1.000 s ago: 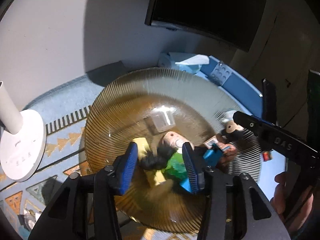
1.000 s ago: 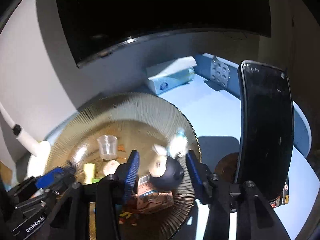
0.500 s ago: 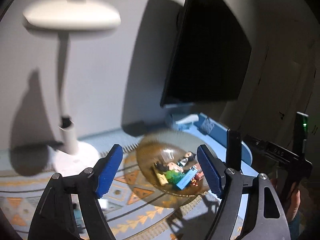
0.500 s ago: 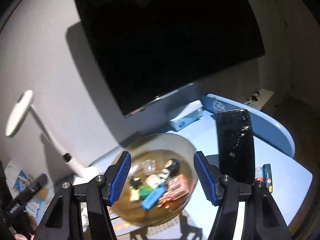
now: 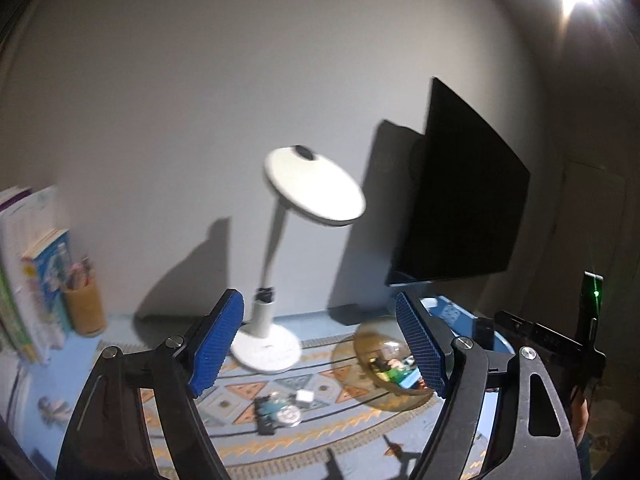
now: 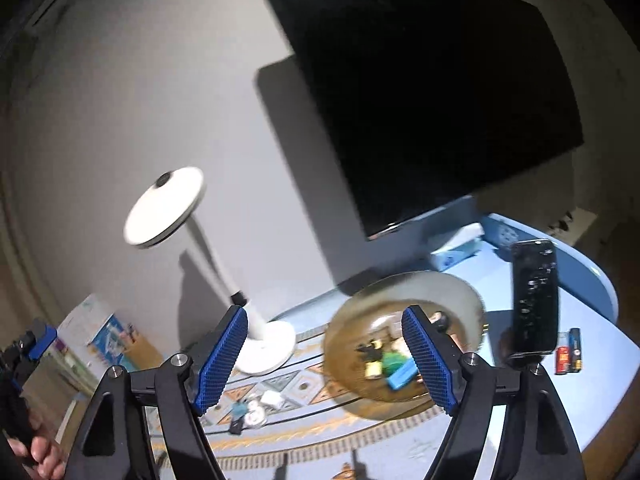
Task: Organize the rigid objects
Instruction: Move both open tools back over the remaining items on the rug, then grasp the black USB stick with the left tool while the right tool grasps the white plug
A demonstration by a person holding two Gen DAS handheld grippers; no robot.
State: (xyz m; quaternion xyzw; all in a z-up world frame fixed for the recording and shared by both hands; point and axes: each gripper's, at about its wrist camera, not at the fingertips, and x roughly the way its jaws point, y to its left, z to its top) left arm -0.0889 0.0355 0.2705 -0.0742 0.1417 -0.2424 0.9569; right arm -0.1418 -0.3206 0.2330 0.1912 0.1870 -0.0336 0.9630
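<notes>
Small toys and blocks sit piled in an amber glass bowl on the table, at four o'clock from a white lamp. Both grippers, left and right, hover high, fingers wide and empty. Judged step: between picks; next, descend toward loose items at seven o'clock from the bowl.

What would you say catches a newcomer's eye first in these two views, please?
A large black screen fills the wall on the right. A white desk lamp stands left of it, and beside its base an amber glass plate holds small colourful objects. Both blue-padded tongs, left and right, gape open above the table.
</notes>
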